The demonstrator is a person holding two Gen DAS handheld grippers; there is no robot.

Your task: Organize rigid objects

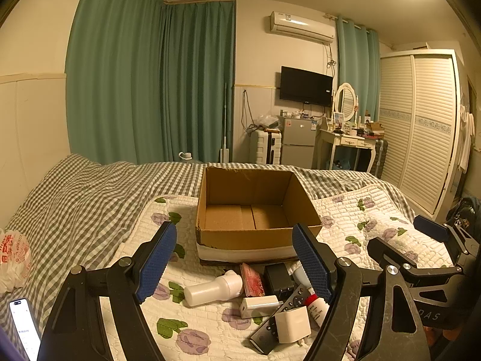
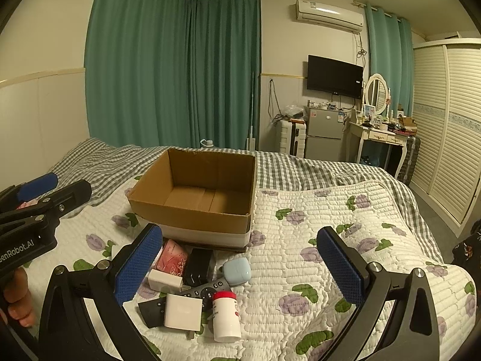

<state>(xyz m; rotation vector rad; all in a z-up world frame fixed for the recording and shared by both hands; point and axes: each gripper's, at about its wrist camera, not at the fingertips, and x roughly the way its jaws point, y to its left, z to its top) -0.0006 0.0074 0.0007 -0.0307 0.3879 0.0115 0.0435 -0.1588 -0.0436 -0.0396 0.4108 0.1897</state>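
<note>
- Cardboard box [image 1: 258, 207] sits open and bare inside on the quilted floral cover of the bed [image 2: 345, 240], towards the far edge of that cover, with the grey check sheet beyond it.
- The things to sort lie heaped on the cover just in front of the box's near wall: a white bottle [image 1: 212, 290] on its side, a pink patterned case [image 2: 173, 255], a black plug adapter [image 2: 197, 266], a pale blue earbud case [image 2: 237, 270], a black remote [image 1: 282, 316], two white charger blocks [image 2: 182, 311] and a red-capped white bottle [image 2: 225, 316].
- Your left tongs [image 1: 234, 263] stand wide and hold nothing; they hover above the heap, aimed at the box.
- Your right tongs [image 2: 240, 266] are also spread wide and empty, hanging over the right side of the heap.
- Judging by the bare box and the untouched pile, you are at the very start: the step in hand is choosing and reaching for a first item.
- The next move likely calls for lowering one pair of tongs onto an outlying piece. The red-capped bottle or the earbud case lies freest on the right; the white bottle on the left.
- The remote is partly under a charger block, so lifting it first could scatter its neighbours.
- A phone [image 1: 25, 328] lies near the left edge of the bed, apart from the heap.
</note>
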